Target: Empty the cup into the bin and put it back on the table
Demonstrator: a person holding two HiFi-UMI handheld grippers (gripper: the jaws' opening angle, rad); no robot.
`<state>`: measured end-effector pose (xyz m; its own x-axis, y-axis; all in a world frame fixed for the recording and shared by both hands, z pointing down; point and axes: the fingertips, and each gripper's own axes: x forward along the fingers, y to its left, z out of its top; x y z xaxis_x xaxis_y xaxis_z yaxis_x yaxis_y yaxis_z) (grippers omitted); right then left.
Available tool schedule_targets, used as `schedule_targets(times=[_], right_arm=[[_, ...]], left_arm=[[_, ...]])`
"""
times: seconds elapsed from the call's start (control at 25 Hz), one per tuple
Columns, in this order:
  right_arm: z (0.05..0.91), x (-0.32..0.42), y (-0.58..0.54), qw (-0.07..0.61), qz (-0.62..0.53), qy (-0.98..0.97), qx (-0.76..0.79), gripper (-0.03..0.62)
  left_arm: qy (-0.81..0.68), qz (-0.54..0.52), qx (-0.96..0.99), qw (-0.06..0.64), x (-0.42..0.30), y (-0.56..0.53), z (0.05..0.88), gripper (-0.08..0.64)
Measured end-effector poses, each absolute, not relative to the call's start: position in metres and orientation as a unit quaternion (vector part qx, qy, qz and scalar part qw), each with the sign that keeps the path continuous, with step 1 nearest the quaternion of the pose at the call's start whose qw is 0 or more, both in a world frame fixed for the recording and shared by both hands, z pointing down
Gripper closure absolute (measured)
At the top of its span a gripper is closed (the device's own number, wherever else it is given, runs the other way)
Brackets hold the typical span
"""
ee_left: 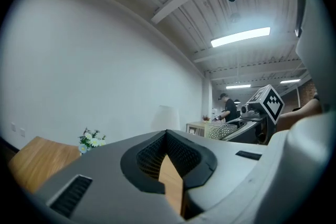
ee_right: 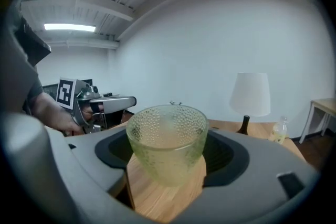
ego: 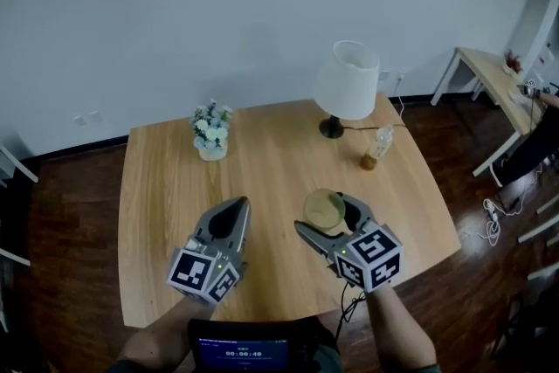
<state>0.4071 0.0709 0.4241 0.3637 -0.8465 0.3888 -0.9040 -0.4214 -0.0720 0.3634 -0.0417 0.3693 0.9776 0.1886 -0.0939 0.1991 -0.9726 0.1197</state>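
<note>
1. The right gripper is clamped on a dimpled, yellow-green glass cup. The cup stands upright between the jaws, over the near right part of the wooden tabletop. Whether its base touches the wood cannot be told.
2. The left gripper is held just to the left of the cup and apart from it. Its jaws are drawn together with nothing between them, and it points across the tabletop.
3. Farther back, a lamp with a white shade and dark base stands toward the far right edge. A small clear bottle is near it on the right-hand side. A pot of pale flowers sits well apart, toward the far left.
4. Around the tabletop lies a dark wooden floor, with a white wall behind. A light desk stands against the wall at far right.
</note>
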Motion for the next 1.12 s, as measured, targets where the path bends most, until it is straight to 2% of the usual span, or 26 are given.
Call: schedule_targets(times=[0.56,1.12], right_arm=[[0.496,0.459,0.037,0.074,0.220,-0.607,0.760,0.201],[0.573,0.480,0.008,0.082,0.255,-0.585,0.765,0.201]], left_arm=[[-0.028,0.040,0.994,0.100,0.393,-0.066,0.446,0.569],[-0.005,0.096,0.986,0.135,0.425,-0.080,0.517,0.569]])
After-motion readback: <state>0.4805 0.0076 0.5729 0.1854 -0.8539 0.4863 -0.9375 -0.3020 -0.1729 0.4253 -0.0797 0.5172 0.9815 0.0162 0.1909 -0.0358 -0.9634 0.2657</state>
